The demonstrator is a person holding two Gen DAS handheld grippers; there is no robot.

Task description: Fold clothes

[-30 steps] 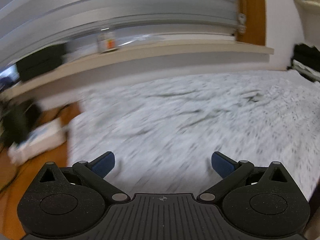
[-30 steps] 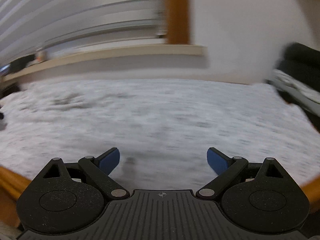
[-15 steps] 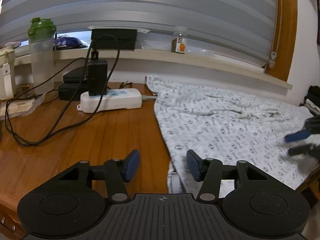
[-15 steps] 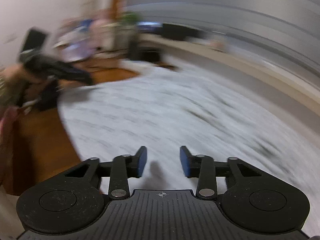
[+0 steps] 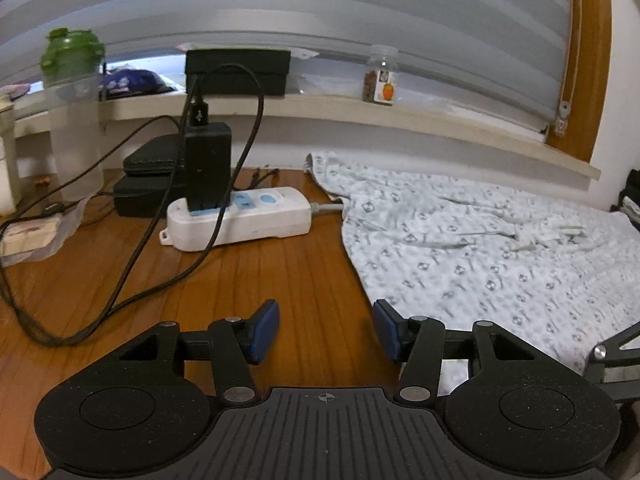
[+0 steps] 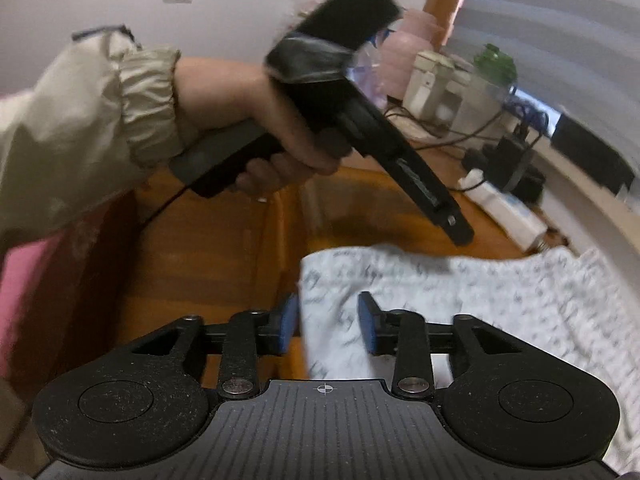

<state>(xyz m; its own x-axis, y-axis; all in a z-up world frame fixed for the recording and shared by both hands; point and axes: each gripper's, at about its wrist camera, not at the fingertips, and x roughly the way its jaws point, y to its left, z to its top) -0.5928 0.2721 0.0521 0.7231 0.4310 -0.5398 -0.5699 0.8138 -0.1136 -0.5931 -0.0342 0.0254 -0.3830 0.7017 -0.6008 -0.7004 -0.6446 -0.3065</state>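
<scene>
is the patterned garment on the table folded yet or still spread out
Spread out. The garment lies flat in one wrinkled layer across the wooden table, no fold visible.

My cloth [image 5: 492, 256] is thin printed cotton, soft and creased, on a glossy wood table [image 5: 248, 280]; my tongs [image 5: 326, 330] are matt grainy black plastic, blue rubbery pads [image 5: 266, 330]; strip [image 5: 240, 220] smooth white plastic
</scene>
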